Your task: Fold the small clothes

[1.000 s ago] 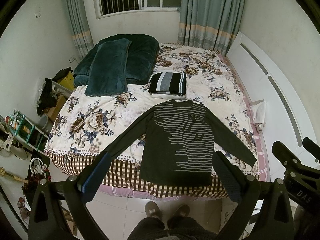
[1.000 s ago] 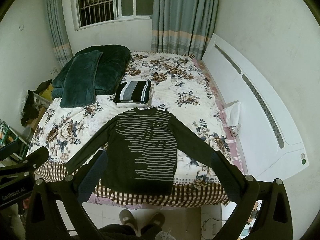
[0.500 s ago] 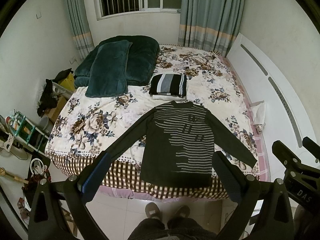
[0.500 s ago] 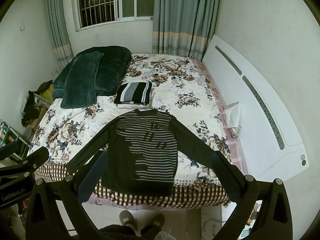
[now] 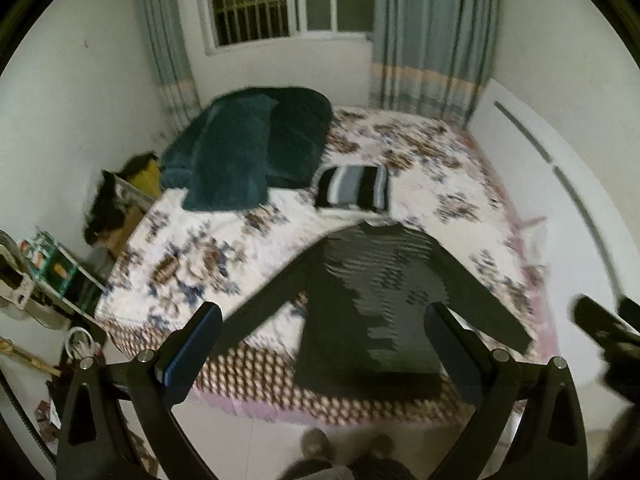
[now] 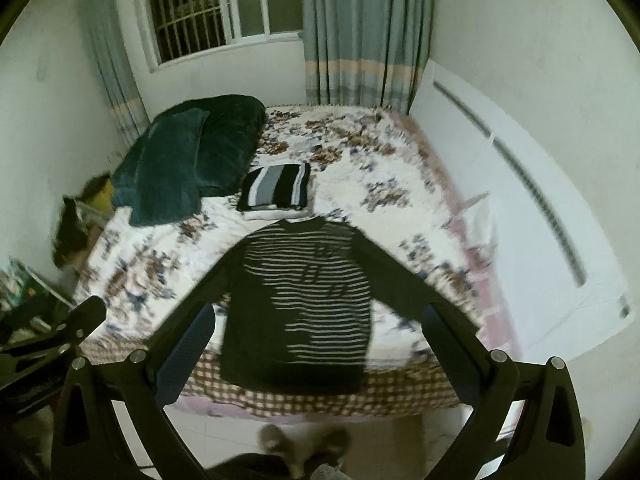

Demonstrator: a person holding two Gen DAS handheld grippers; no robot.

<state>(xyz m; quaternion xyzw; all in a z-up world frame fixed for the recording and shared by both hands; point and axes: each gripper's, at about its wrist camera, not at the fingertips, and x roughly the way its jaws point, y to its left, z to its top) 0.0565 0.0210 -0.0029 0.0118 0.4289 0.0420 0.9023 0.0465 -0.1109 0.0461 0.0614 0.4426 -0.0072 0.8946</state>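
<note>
Striped long-sleeve shirt (image 6: 298,304) lies flat, unfolded, sleeves spread, at near edge of floral bed (image 6: 384,184). Folded striped garment (image 6: 276,188) sits beyond its collar. Left gripper (image 5: 320,340) & right gripper (image 6: 316,340): jaws wide, empty, well above shirt. Folding not yet begun.

Both views are dimly lit by indoor light; the barred window (image 5: 256,0) appears dark. Strong motion blur is seen throughout: the floral bedspread (image 5: 420,160) is smeared and the stripes on the long-sleeved shirt (image 6: 300,300) are doubled. Straight edges are bowed by fisheye distortion, and black vignetting is present at the corners.
</note>
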